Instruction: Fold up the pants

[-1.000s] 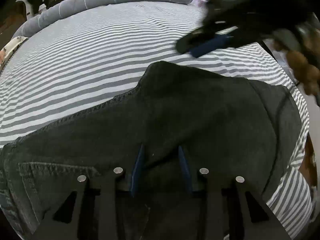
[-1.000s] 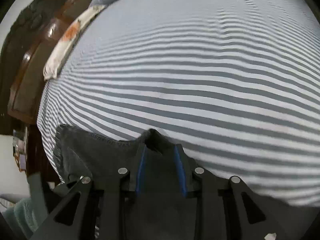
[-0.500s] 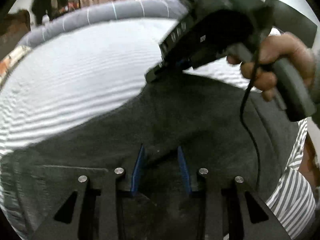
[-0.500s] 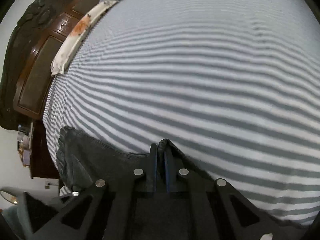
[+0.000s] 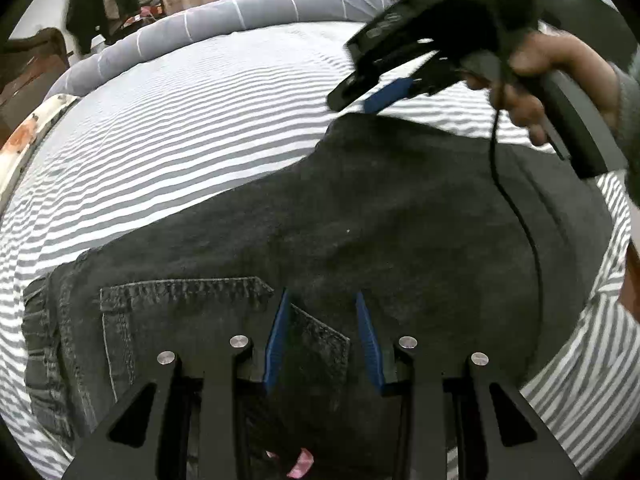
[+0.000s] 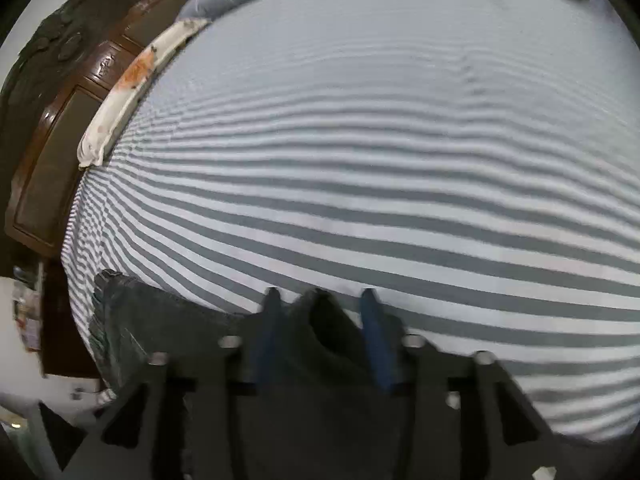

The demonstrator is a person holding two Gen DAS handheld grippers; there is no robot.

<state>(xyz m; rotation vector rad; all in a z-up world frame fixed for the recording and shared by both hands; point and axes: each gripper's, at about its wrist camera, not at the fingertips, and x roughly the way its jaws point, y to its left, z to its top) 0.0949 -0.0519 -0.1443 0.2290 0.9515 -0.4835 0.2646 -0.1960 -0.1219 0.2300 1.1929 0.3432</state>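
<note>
Dark charcoal denim pants (image 5: 360, 216) lie spread on a bed (image 5: 180, 128) covered in a grey-and-white striped sheet, the cloth matte and slightly fuzzy, with pale stitching tracing the outline of a back pocket (image 5: 180, 320) near the lower left of the left wrist view. A pointed fold of the fabric rises toward the far side, its edge running diagonally across the stripes. A padded grey bolster (image 5: 224, 20) with thin white seams curves along the far edge of the bed, and a dark carved wooden headboard (image 6: 60, 112) stands beside a white floral pillow (image 6: 132, 80).

The left gripper (image 5: 320, 336), black with blue rubber pads, stands partly open directly over the denim; a flap of the pocket area sits between its fingers, but whether the pads press on it I cannot tell. The right gripper (image 5: 372, 92) is seen from outside in the left view, held by a hand (image 5: 540, 76) with a thin black cable (image 5: 520, 216) trailing across the pants; it hangs just above the pointed fold. In its own view the right gripper (image 6: 320, 312) has a hump of the dark cloth between its fingers, with gaps on both sides, and its jaws are opening.

Half a second ago those jaws were pinched nearly together on the fold's tip; they have since let go. The left gripper's gap is unchanged, while the pocket has slid further into its view.
</note>
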